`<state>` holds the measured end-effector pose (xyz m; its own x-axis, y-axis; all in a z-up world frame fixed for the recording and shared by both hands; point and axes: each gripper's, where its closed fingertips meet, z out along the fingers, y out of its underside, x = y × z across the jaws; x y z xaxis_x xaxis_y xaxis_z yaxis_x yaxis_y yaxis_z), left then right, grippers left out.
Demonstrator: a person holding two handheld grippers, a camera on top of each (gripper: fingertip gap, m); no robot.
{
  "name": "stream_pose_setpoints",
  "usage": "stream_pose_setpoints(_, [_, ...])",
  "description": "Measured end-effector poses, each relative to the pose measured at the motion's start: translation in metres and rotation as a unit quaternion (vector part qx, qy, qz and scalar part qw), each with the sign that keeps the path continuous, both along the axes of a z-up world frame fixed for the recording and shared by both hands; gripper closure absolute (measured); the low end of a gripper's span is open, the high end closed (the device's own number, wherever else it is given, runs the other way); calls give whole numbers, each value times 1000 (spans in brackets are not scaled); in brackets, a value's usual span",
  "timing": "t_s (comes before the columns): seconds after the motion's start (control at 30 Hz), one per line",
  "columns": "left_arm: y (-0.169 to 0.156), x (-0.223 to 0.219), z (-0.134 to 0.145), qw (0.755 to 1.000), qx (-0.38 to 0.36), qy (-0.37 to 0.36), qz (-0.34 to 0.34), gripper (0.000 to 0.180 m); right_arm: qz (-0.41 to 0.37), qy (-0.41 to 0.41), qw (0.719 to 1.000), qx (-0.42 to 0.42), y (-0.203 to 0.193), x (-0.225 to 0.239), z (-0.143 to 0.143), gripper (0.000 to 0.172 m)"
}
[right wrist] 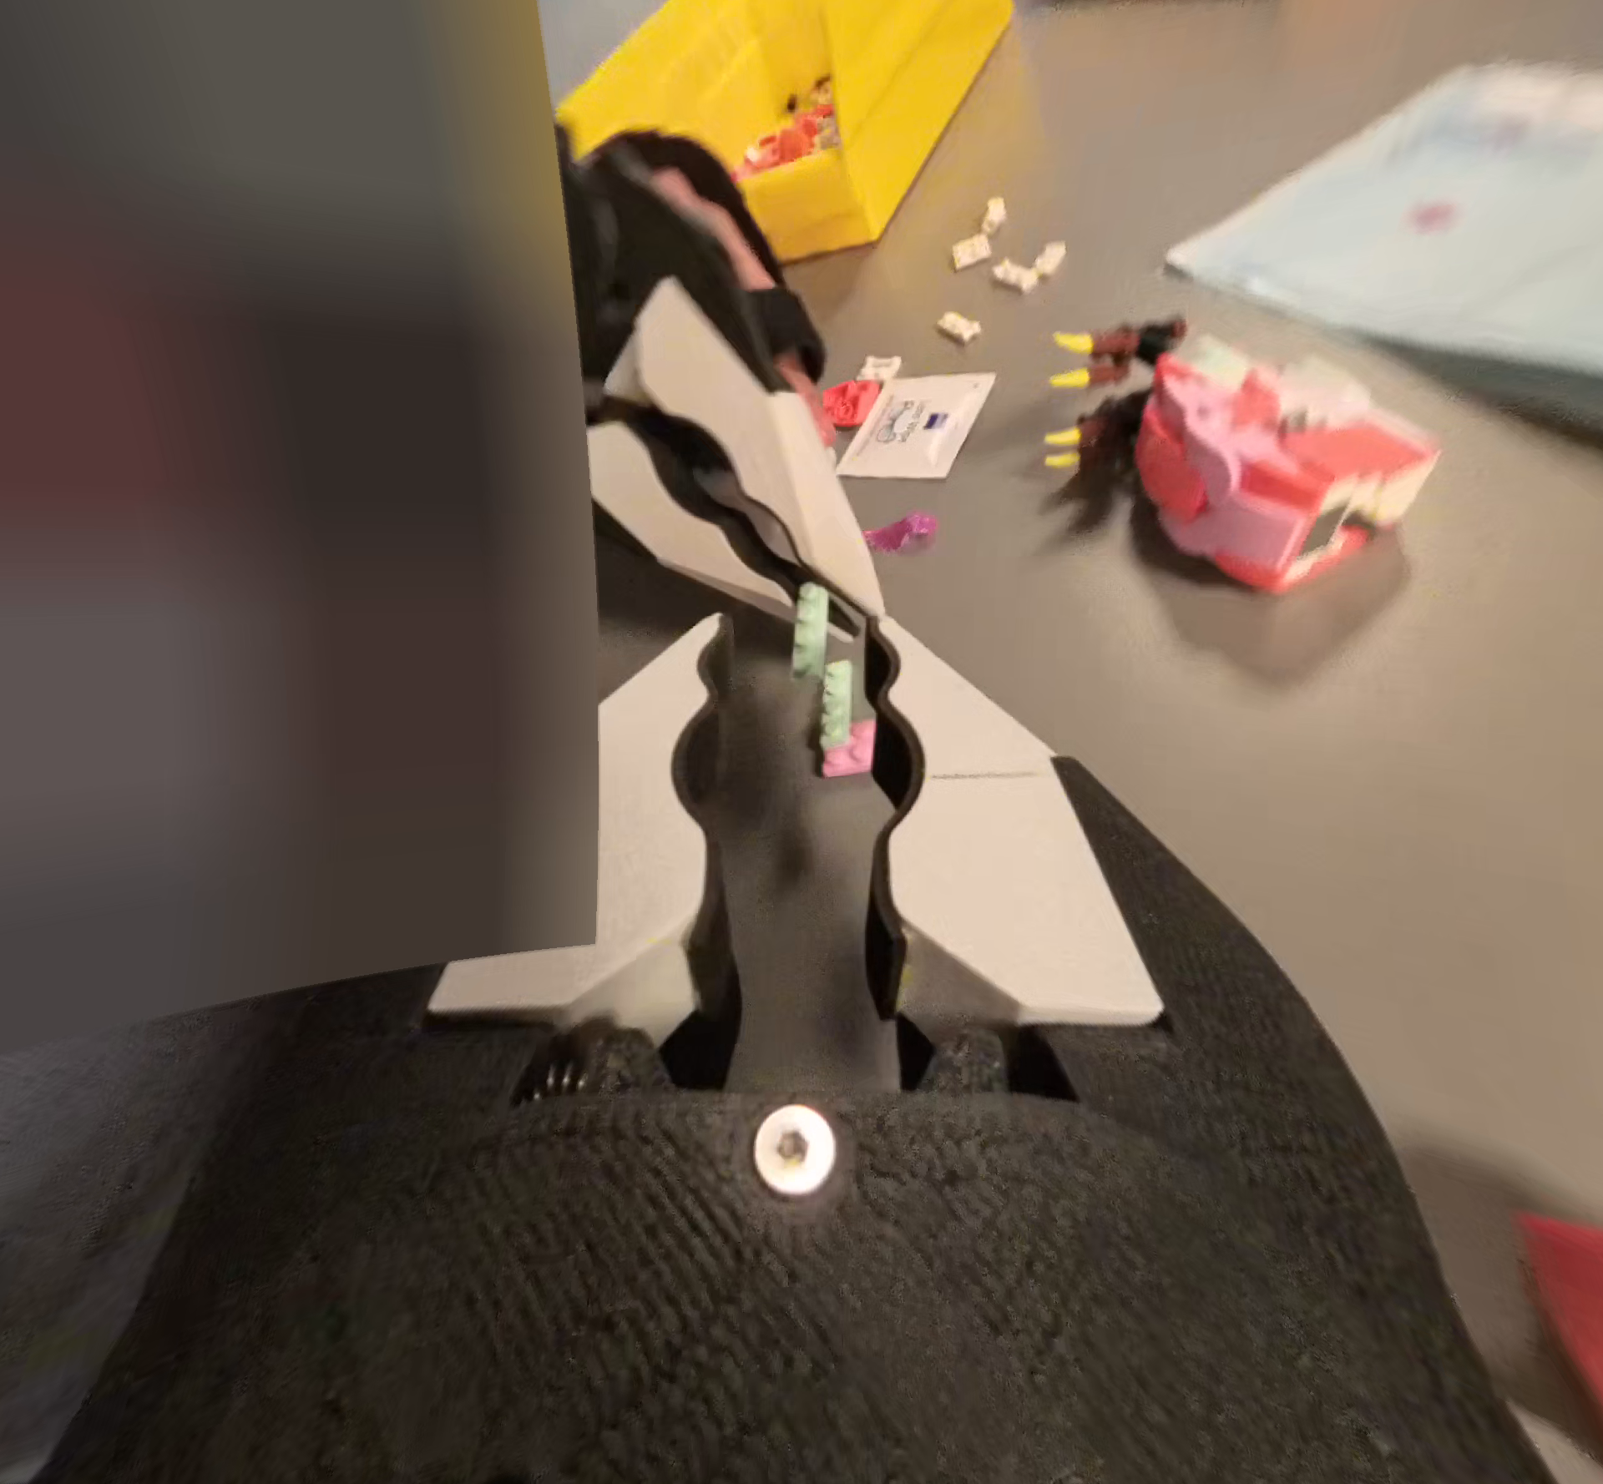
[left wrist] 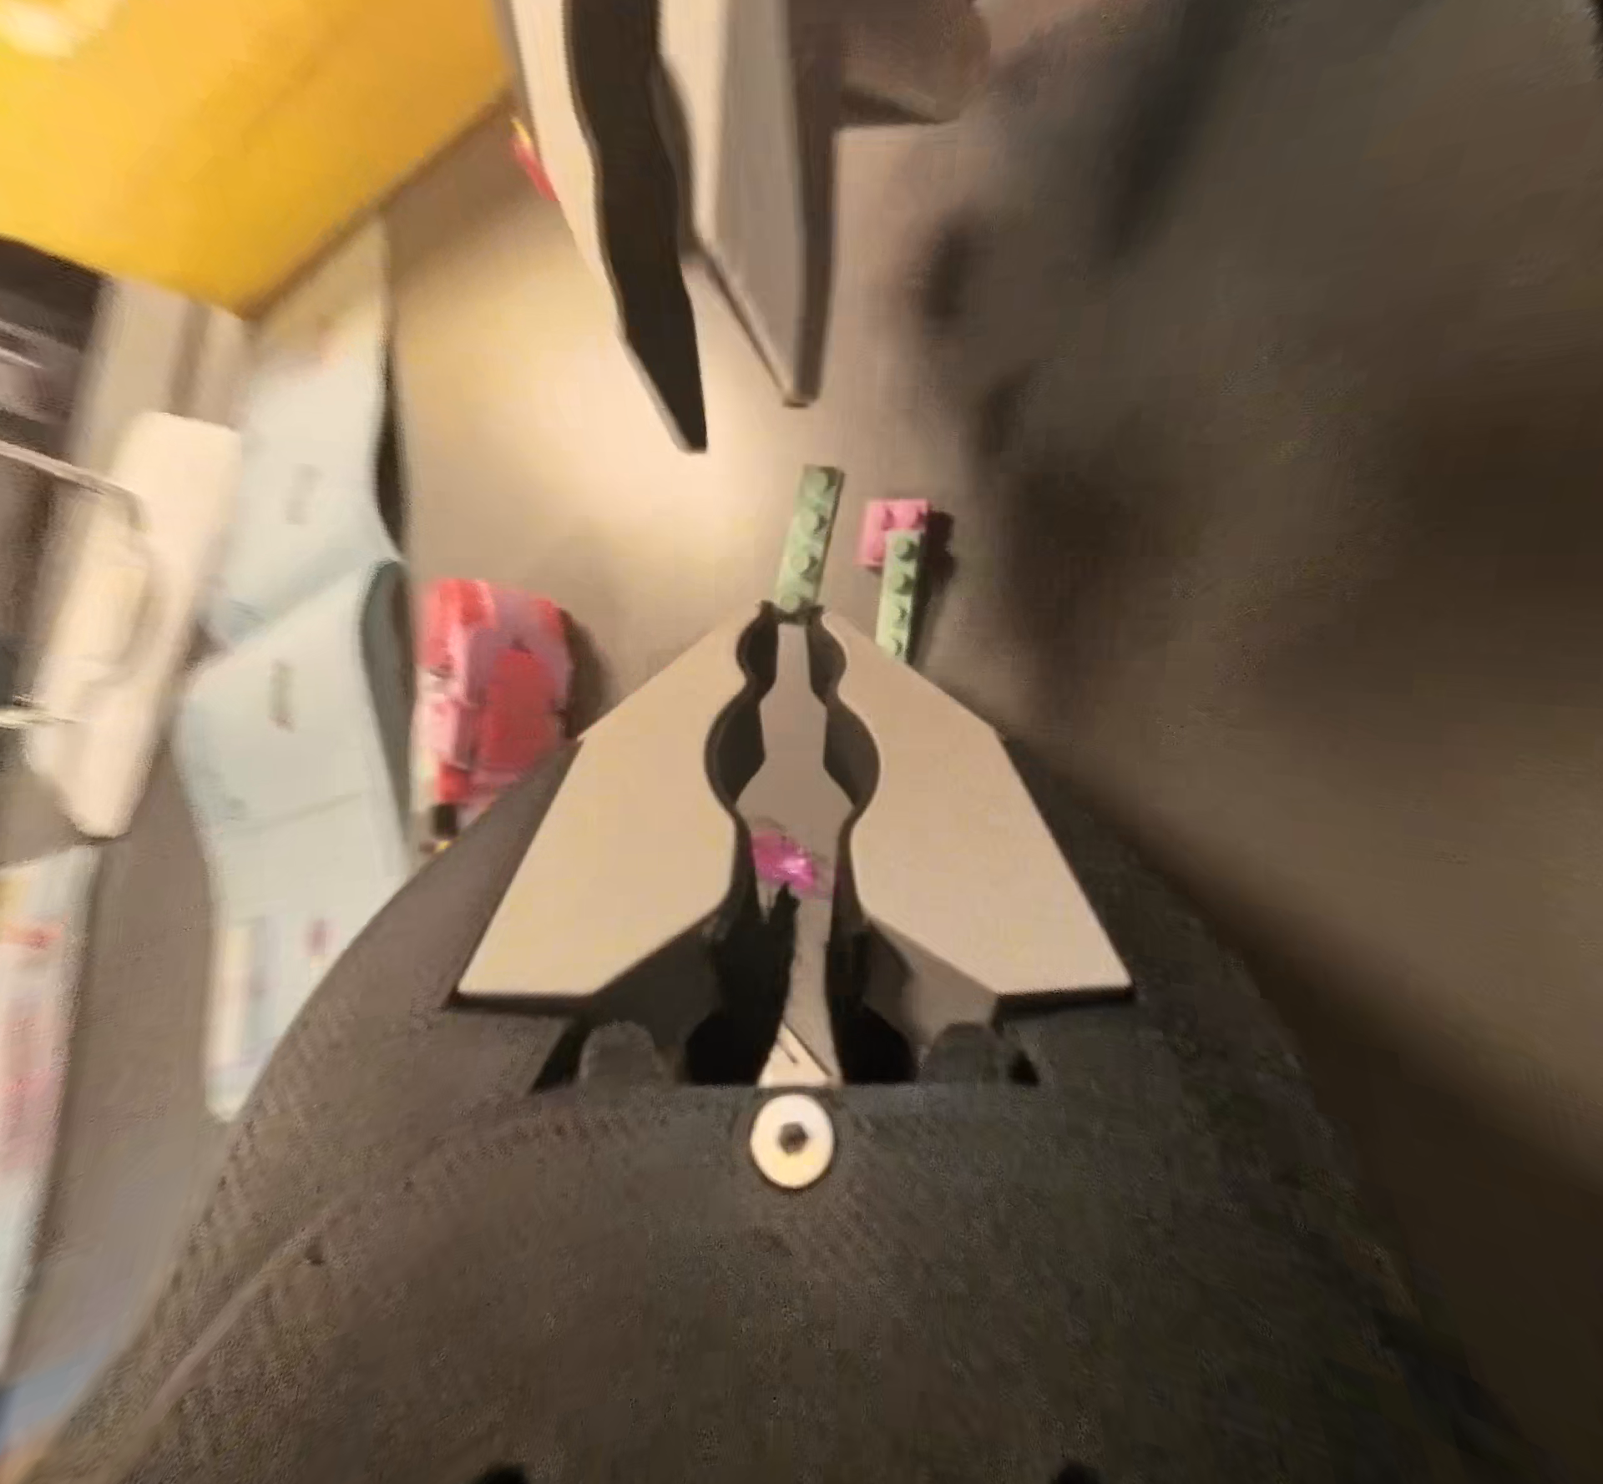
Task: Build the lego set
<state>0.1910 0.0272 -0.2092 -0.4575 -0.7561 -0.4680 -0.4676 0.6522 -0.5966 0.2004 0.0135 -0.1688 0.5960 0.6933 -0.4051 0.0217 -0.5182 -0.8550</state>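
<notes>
Pale-green studded plastic strip (left wrist: 810, 540) is pinched by one end in my left claw (left wrist: 791, 617), lifted off the grey bench (right wrist: 1128, 749). My right claw (right wrist: 798, 636) gapes open and bare around a second green strip on a pink brick (right wrist: 848, 753), mid-bench.

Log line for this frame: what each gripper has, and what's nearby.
left gripper: shut on green plate | right gripper: open, nothing held | nearby: green-and-pink piece, red-pink model

Pale green plate (left wrist: 811, 540), pink brick (left wrist: 893, 532), yellow bin (right wrist: 833, 55).
</notes>
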Motion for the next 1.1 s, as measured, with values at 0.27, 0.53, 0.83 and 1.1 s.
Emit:
stream_pose_setpoints(0.27, [-8,-7,-5,968,-213,131,20,175,36,-315,930,186,5,-5,-25,160])
stream_pose_setpoints(0.53, [0,-4,-8,964,-232,125,43,173,28,-276,950,146,9,-6,-31,167])
stream_pose_setpoints(0.83, [-9,-9,-13,988,-140,70,0,156,13,-188,981,-53,12,3,-58,167])
stream_pose_setpoints(1.1, [4,10,-16,993,-99,66,11,167,21,-166,983,-79,10,1,-58,168])
